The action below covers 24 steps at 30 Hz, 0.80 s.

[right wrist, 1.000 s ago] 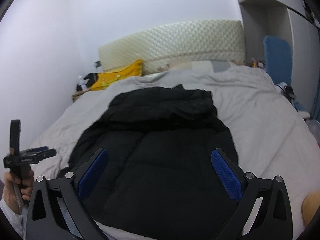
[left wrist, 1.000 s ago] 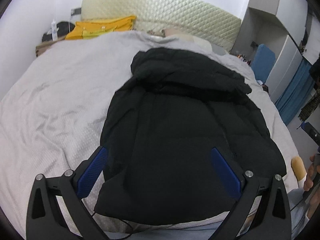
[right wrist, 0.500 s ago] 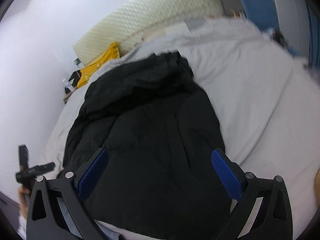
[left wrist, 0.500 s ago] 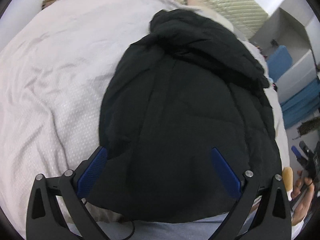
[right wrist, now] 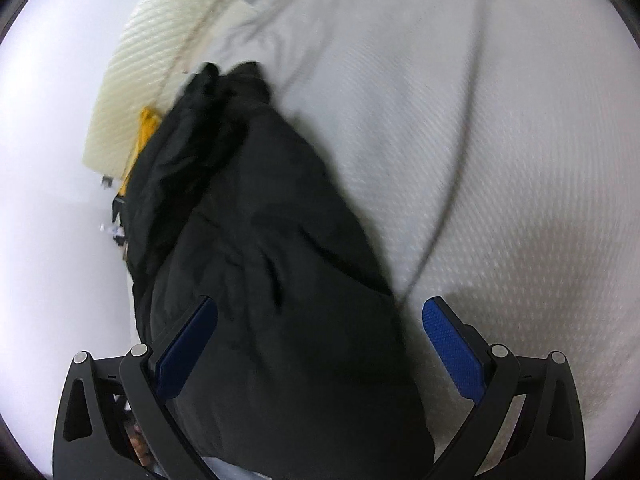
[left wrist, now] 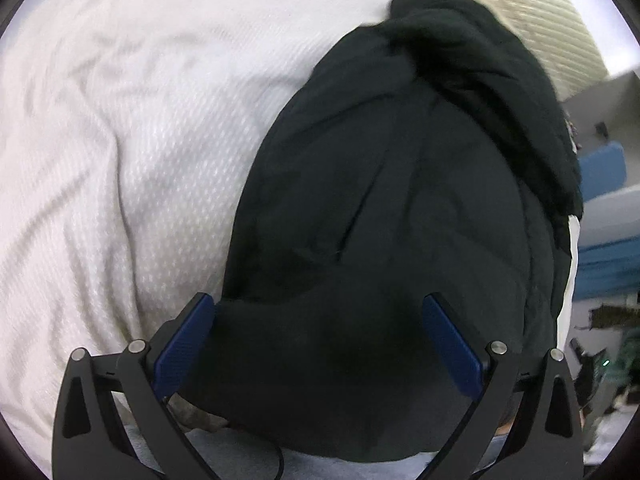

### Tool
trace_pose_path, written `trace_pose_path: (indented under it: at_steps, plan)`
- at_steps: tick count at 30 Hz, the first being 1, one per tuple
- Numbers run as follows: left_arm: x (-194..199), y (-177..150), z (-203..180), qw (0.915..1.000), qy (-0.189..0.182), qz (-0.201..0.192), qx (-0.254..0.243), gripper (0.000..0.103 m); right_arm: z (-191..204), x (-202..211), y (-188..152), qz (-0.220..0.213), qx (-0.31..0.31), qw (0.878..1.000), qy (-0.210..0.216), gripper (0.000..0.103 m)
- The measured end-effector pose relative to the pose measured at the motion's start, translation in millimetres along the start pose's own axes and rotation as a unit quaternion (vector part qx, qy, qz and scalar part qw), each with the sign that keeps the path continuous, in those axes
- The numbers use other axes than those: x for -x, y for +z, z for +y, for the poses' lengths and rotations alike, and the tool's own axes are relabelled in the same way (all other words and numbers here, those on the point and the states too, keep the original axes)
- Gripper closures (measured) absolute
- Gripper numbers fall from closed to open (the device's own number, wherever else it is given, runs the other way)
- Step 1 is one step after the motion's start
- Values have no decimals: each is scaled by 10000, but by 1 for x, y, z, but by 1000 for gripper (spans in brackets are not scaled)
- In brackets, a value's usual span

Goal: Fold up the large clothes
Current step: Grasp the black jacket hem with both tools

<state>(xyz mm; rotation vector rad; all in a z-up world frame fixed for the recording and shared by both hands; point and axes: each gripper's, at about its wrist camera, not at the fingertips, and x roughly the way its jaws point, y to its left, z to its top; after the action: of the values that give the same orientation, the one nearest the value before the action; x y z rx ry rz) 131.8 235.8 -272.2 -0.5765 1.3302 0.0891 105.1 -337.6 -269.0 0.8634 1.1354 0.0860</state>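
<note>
Left tool [left wrist: 316, 336] and right tool [right wrist: 320, 336], fingers spread apart and gripping nothing, hover over the black jacket's [left wrist: 400, 208] near hem on the bed [left wrist: 120, 160].

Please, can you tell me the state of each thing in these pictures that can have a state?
Black jacket: lies on the bed, bunched at the far end, not held by a tool.
Bed cover: white, wrinkled, spread under the jacket.
Left tool: open, over the jacket's near edge, empty.
Right tool: open, over the jacket's right edge, empty.
Yellow cloth: mostly hidden behind the jacket.
</note>
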Motion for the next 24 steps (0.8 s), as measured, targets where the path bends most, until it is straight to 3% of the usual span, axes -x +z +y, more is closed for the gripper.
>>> trace_pose_path:
  at_steps: [6,10,12,15,20,24]
  plan:
    - [-16,1,8,9989,64,343,301,0,-18,-19,-3,528,-409,9972,322,1]
    - [-23,0,13,9975,-45,539,450,0,-18,-29,-9,855,-339,9942,549,18]
    - [-26,-1,15,9967,-133,639,480,0,-9,-33,-12,983,-192,9929,638,20]
    - [-29,-3,20,9960,-116,707,531,0,-1,-33,-14,1025,-45,9918,759,21]
    - [-28,-9,18,9965,227,634,498,0,9,-26,-14,1024,-64,9829,1531,21]
    - [-38,-11,14,9954,241,775,503,0,12,-24,-15,996,-19,9839,1486,20]
